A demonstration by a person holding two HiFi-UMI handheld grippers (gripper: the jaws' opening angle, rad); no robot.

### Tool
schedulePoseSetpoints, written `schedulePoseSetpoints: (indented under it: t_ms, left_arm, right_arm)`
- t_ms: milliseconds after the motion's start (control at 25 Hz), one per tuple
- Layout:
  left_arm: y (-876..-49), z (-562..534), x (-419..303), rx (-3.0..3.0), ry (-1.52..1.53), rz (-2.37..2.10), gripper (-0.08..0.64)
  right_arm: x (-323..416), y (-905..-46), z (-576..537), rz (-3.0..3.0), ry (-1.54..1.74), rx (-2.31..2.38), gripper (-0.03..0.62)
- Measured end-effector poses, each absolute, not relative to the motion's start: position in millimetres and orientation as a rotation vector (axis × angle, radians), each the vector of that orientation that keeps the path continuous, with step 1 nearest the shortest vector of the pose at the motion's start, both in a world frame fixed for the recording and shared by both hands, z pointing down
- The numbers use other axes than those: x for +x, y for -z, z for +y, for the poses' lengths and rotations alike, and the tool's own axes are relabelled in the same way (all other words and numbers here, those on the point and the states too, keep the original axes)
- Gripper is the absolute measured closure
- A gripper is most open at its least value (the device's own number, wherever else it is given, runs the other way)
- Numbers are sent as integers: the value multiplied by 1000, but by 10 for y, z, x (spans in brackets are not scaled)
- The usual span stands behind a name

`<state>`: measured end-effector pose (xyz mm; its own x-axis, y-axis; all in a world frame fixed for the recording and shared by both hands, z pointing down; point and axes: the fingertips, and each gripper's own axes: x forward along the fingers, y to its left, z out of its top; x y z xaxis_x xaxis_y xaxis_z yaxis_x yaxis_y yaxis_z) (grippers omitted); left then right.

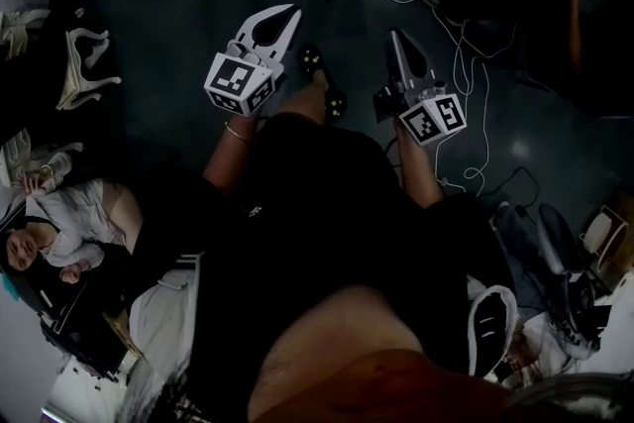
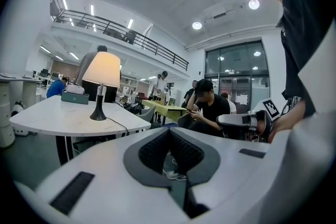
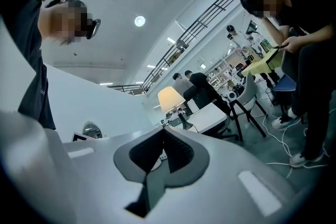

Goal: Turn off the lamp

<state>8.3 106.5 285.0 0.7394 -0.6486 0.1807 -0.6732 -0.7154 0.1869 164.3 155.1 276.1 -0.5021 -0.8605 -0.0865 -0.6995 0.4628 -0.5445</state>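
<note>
White-shelled pair, held side by side ahead of the person's waist, both pointing forward about level. Left gripper [image 1: 282, 18]: jaws closed together, nothing between. Right gripper [image 1: 397, 40]: likewise closed, empty. Lamp [image 2: 103, 83]: lit, upright on white table [image 2: 47, 118], well apart from both.

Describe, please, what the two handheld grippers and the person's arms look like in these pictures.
The left gripper and right gripper are smooth white-to-grey shells tapering to a point, with black ribbed pads lining a teardrop-shaped cut-out. Each carries a white cube printed with black square markers: left cube, right cube. The person wears black clothing and a thin bracelet on the left wrist.
</note>
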Motion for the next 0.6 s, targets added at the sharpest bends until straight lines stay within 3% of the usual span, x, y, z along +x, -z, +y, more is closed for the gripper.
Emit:
schedulePoseSetpoints:
  t_ms: [600]
  left_arm:
    - [-2954, 426, -75, 2659, -189, -1090, 554]
  right_arm:
    - [1426, -2826, 730, 2466, 671, -1276, 591]
